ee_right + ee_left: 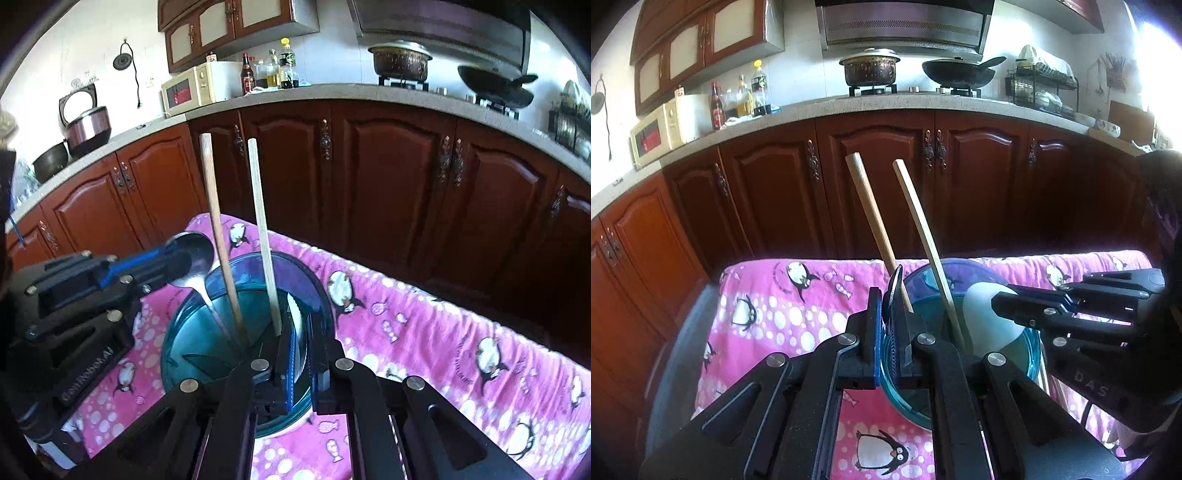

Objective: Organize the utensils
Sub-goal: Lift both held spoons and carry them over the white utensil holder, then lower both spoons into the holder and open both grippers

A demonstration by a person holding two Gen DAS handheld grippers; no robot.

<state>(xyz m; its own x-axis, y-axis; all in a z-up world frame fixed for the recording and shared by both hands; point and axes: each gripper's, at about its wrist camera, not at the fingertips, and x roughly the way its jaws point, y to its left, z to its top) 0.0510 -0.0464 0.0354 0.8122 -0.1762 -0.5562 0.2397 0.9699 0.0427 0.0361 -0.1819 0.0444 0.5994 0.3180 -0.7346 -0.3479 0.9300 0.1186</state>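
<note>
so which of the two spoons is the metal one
The spoon in the left tool is the metal one: shiny silver bowl, thin handle dipping into the blue glass container. The spoon in the right tool is white.

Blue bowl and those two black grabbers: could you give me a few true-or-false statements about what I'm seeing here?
1. Two wooden chopsticks stand in the blue bowl. True.
2. The left gripper holds a fork. False: it is shut on a metal spoon.
3. The right gripper holds a white spoon. True.
4. The bowl sits on a plain green cloth. False: the cloth is pink with penguins.
</note>
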